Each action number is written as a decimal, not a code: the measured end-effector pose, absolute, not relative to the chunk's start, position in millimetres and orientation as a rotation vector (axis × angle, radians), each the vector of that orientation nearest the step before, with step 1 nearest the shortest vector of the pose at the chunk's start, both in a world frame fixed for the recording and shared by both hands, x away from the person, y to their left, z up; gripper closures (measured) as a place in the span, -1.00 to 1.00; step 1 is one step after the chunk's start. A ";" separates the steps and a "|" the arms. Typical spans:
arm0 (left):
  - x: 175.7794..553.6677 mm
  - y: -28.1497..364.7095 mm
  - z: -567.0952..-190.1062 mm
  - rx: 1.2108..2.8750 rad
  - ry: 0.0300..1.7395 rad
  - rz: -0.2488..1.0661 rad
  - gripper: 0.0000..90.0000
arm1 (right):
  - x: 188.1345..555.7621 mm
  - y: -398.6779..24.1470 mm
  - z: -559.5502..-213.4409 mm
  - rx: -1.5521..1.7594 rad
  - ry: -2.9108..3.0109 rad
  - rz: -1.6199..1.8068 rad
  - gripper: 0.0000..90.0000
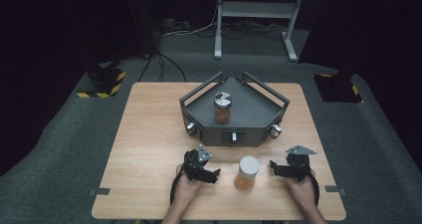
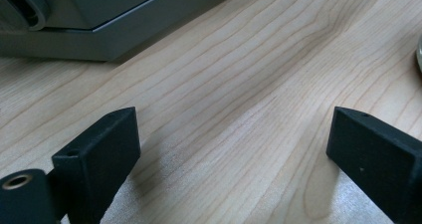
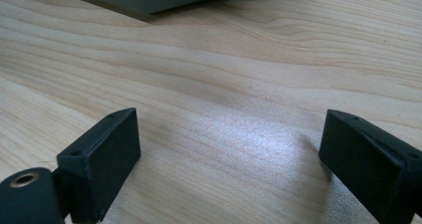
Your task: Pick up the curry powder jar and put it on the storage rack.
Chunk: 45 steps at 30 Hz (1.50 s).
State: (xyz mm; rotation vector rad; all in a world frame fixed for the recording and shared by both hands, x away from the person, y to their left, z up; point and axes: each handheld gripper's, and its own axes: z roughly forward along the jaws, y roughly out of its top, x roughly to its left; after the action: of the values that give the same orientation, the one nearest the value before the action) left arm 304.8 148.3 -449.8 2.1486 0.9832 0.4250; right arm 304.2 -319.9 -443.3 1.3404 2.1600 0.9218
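Jar [image 1: 247, 172] on table [image 1: 149, 134] between left gripper [image 1: 215, 175] and right gripper [image 1: 273, 166]; tray [image 1: 249, 112] behind

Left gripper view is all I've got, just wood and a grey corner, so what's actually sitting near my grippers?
Observer: A white-lidded jar of orange-brown contents stands on the table between the left gripper and the right gripper.
Operator: Is the right one holding anything?
Observer: No, its jaws stand open over bare wood in the right gripper view.
Operator: And that grey corner?
Observer: It belongs to a grey tray with a second jar standing upright inside.
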 end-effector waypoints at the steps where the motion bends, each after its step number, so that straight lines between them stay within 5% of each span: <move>1: 304.8 148.3 -449.8 2.149 0.983 0.425 -0.85 | 304.2 -319.9 -443.3 1.341 2.160 0.922 -0.80; 13: 305.0 148.4 -449.7 2.150 0.983 0.426 -0.85 | 304.5 -319.9 -443.2 1.340 2.161 0.921 -0.80; 21: 305.0 148.4 -449.6 2.150 0.983 0.426 -0.85 | 308.2 -314.8 -441.7 1.383 2.147 0.885 -0.98; 45: 305.1 148.4 -449.6 2.150 0.983 0.425 -0.85 | 283.2 -335.0 -435.2 1.287 2.223 1.018 -0.94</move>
State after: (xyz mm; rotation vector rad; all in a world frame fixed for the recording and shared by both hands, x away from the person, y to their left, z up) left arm 305.1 148.4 -449.6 2.1504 0.9826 0.4251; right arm 283.2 -335.0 -435.2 1.2866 2.2227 1.0180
